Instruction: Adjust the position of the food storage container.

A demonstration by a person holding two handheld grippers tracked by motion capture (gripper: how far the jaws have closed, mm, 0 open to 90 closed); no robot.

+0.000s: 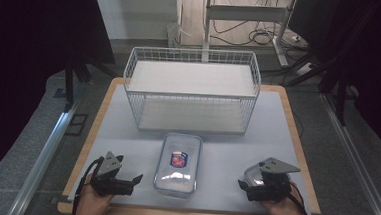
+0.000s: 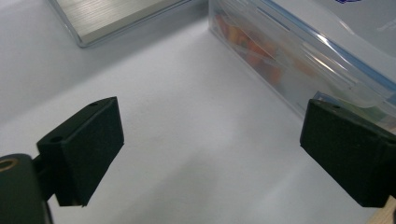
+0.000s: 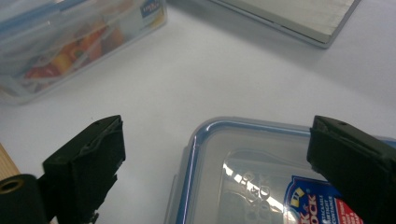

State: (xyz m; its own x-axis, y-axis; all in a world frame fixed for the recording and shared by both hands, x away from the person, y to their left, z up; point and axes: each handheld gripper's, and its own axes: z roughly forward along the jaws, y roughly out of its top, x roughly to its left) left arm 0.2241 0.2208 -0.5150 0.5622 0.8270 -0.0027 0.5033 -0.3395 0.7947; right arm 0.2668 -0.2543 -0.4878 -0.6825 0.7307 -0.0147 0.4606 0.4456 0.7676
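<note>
Big clear container [image 1: 178,164] sitting mid-surface [image 1: 226,150], just in front of wire rack [image 1: 192,90]; left claw [image 1: 135,179] spread wide beside it; right claw [image 1: 243,185] spread over a smaller lidded container [image 3: 261,177] near the right edge.

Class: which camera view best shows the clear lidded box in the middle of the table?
The high view: the whole box appears from above, lid and label included. The left gripper view catches just one long side of it, with colourful contents inside; the right gripper view shows one end at its top left.
</note>
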